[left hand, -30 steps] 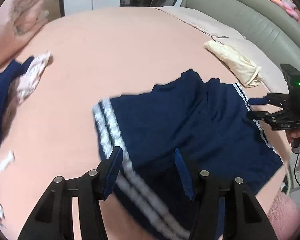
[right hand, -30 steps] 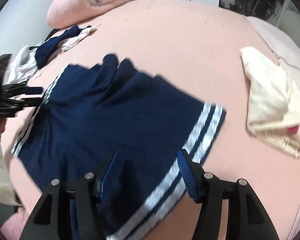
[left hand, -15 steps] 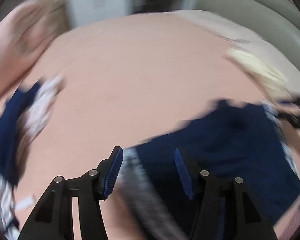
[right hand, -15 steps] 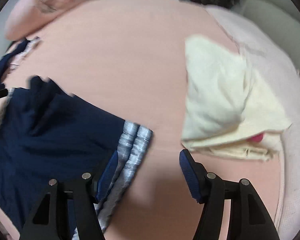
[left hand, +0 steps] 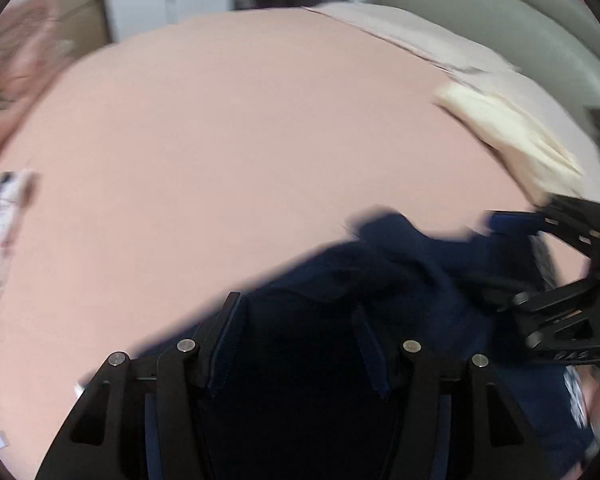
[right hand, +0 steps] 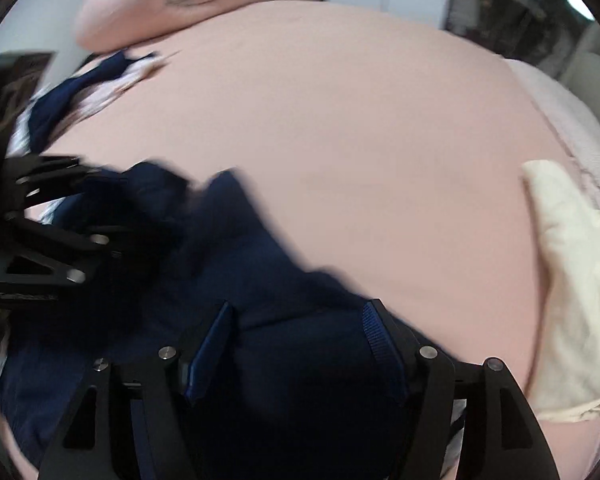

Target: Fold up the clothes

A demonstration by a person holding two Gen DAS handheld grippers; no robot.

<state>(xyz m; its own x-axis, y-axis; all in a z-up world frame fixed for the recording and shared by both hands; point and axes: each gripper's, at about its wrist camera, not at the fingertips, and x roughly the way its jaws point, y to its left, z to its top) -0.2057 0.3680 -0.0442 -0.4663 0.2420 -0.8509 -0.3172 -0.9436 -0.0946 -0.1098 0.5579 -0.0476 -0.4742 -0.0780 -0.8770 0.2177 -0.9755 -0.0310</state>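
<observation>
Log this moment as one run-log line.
task: fold clothes | left gripper: open over navy skirt | right gripper: jaws just opening, over skirt | cream garment: aside on bed

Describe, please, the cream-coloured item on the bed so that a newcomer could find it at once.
Start with the wide pink bed sheet. Follow it to its right edge in the right wrist view, where the cream cloth lies folded. It is the only pale yellowish piece; the navy garment lies apart from it, near the grippers.
</observation>
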